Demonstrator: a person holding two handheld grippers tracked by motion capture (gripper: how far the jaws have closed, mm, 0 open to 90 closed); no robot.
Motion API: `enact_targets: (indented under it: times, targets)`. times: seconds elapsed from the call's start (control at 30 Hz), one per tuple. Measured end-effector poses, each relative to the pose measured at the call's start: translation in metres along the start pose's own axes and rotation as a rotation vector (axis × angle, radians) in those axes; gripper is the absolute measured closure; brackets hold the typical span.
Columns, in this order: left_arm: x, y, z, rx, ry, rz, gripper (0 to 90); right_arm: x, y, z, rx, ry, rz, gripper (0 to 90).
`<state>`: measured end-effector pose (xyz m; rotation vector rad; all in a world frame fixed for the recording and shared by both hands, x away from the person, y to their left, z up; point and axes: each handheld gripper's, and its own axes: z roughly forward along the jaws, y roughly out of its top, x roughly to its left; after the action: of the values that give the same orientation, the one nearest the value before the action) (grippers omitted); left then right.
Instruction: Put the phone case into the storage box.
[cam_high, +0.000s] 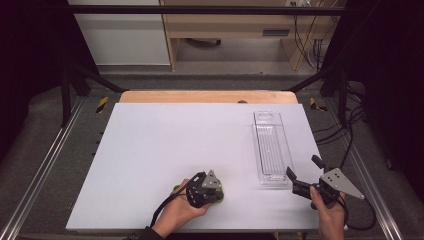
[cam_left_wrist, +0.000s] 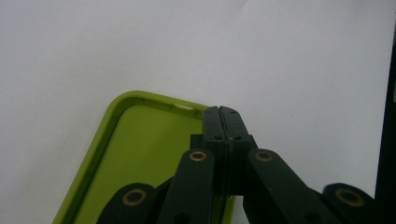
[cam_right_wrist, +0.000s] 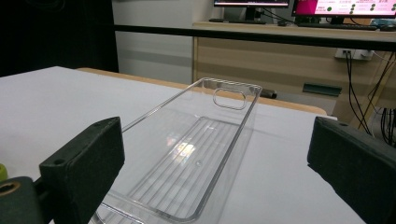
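my left gripper was closed tight, jaws together over the rim of the green tray (near the table's front edge). my right gripper stood wide open, empty, facing the clear bin.
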<state>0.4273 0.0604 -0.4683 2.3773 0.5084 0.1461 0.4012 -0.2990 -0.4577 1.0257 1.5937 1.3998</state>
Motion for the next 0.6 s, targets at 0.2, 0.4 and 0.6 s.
enact_targets:
  times: [0.2, 0.4, 0.6]
  targets:
    - [0.004, 0.005, 0.004, -0.004, 0.039, -0.012, 90.0, 0.000, 0.000, 0.000, 0.000, 0.001, 0.000, 4.3]
    - [0.015, 0.009, 0.009, -0.023, 0.069, -0.057, 90.0, 0.001, 0.000, 0.000, 0.000, 0.005, -0.003, 4.3]
    - [0.024, 0.013, 0.012, -0.029, 0.097, -0.080, 90.0, 0.000, 0.000, 0.000, -0.001, 0.005, -0.005, 4.3]
